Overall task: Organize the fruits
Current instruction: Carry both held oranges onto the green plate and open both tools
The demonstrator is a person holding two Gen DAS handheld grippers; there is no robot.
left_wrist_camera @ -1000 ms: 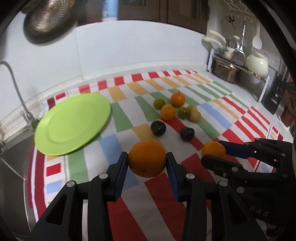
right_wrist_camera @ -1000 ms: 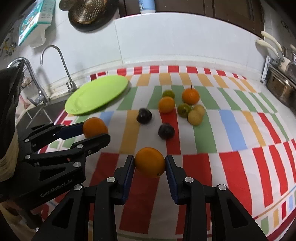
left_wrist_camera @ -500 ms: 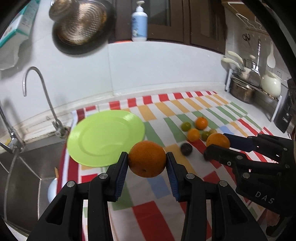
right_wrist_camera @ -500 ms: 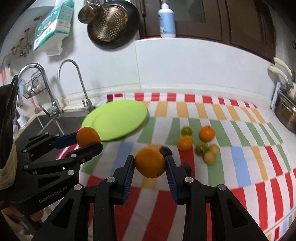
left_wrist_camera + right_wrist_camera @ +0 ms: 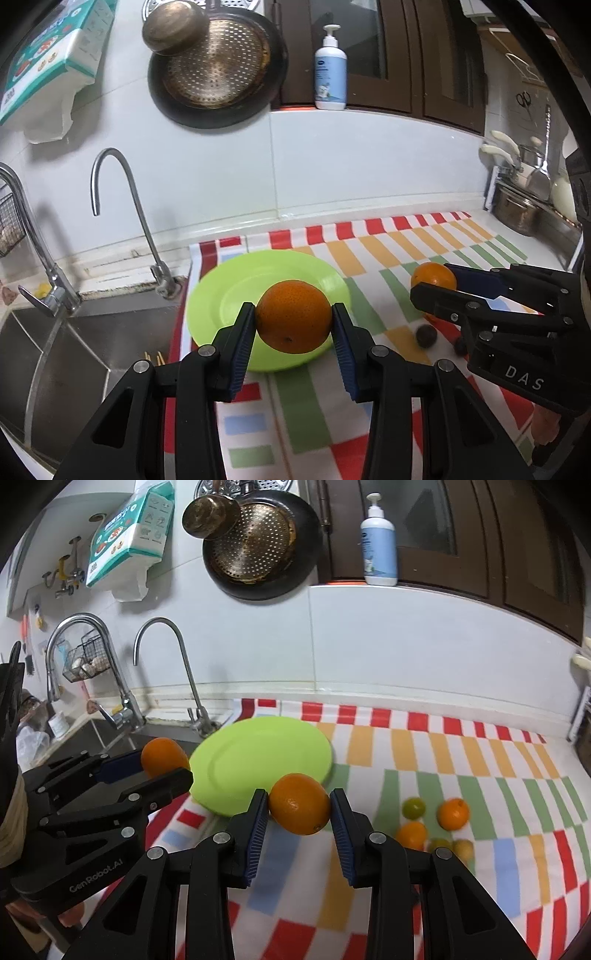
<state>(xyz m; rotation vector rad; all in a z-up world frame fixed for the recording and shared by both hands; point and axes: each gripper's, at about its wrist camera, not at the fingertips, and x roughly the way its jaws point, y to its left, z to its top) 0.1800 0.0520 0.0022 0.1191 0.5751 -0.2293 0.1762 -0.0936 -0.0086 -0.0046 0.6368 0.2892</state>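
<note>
My left gripper (image 5: 293,325) is shut on a large orange (image 5: 293,320), held in the air just in front of the green plate (image 5: 236,284). My right gripper (image 5: 298,806) is shut on a smaller orange (image 5: 299,803), near the plate's (image 5: 258,753) front rim. Each gripper shows in the other's view: the right one (image 5: 436,282) at the right, the left one (image 5: 166,762) at the left, both with their oranges. Small oranges (image 5: 452,814), green and yellow fruits (image 5: 413,807) and dark plums (image 5: 426,336) lie on the striped cloth (image 5: 480,775).
A steel sink (image 5: 74,343) with two taps (image 5: 122,206) lies left of the plate. Pots and a rack (image 5: 524,206) stand at the far right. A strainer pan (image 5: 214,70) and soap bottle (image 5: 330,70) are on the back wall.
Both grippers have risen and swung left with their oranges toward the green plate. The loose fruits have slid to the right and lower in both views.
</note>
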